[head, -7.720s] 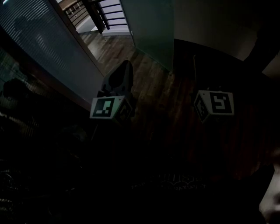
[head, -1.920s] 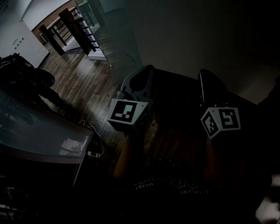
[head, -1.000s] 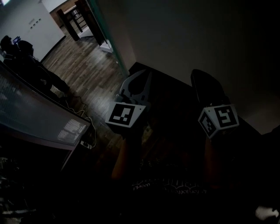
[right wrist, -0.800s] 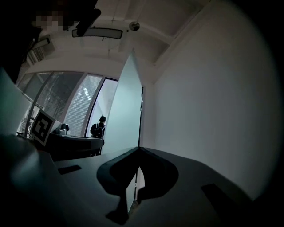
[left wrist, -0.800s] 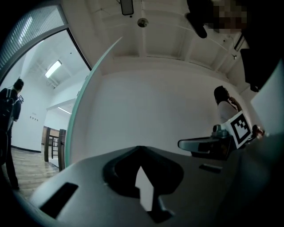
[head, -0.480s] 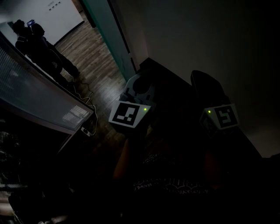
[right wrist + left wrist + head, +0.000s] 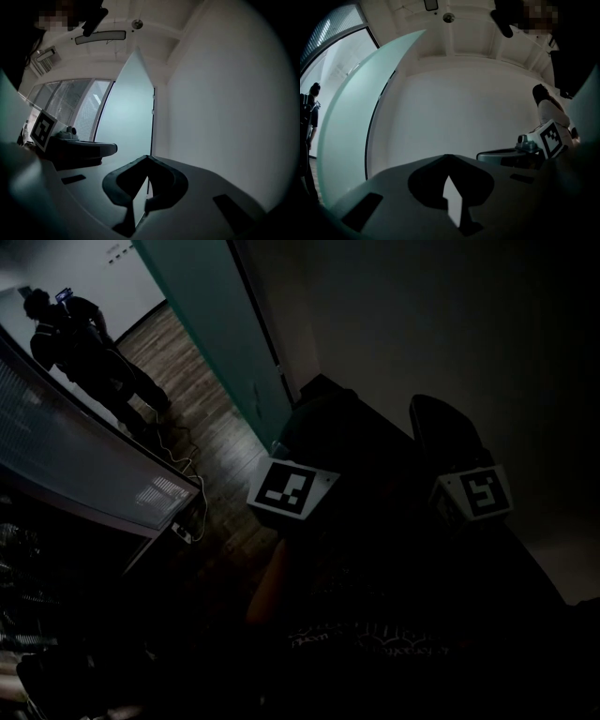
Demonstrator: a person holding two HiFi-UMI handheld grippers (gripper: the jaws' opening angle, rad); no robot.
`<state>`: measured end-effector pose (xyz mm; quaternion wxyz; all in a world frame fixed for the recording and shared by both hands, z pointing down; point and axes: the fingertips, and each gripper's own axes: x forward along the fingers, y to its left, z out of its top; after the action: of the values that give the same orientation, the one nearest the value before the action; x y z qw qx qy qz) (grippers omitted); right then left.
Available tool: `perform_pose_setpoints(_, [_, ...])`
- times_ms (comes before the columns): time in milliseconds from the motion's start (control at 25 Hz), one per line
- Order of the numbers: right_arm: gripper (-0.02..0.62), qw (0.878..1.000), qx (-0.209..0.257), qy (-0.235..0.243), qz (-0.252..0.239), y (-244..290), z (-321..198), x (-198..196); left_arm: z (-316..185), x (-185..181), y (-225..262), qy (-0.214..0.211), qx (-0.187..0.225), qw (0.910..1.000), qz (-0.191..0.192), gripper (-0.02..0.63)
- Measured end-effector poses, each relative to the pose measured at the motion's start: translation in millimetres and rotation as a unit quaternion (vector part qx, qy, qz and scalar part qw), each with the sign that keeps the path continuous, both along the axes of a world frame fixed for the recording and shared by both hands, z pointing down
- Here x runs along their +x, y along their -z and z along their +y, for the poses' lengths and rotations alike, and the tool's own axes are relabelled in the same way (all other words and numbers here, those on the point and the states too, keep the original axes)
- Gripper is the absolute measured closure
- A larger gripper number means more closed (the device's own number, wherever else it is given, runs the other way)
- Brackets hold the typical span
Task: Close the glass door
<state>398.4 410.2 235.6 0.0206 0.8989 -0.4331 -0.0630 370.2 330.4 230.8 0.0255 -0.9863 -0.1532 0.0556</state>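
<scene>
Glass door (image 7: 211, 343) stands open, far left. Left gripper (image 7: 447, 157) and right gripper (image 7: 147, 158) both closed, empty, level, aimed doorward, probably so blunt tips can push.

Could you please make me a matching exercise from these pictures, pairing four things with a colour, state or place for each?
Things:
1. glass door
2. right claw
3. person
4. wall

Descriptions:
A. shut, with nothing held
B. pale green pane
C. standing at the upper left of the head view
D. plain white in both gripper views

Pairs: 1-B, 2-A, 3-C, 4-D
</scene>
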Motion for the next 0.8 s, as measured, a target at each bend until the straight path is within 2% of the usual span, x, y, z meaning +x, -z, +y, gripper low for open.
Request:
perform_pose_setpoints(160, [0.593,1.000,0.005,-0.002,0.011,1,-3,28,6,29,-1,-0.009,0.009,0.9999,0.010,0.609])
perform_pose_setpoints(440, [0.593,1.000,0.005,0.021,0.009,21,-46,79,-29,74,17,-0.002,0.013,0.9999,0.004,0.609])
perform_pose_setpoints(680, [0.593,0.998,0.005,0.067,0.007,16,-74,98,-49,89,6,0.034,0.019,0.9992,-0.011,0.609])
perform_pose_setpoints(800, [0.593,0.995,0.005,0.104,0.006,14,-84,107,-53,93,5,0.067,0.020,0.9975,-0.010,0.609])
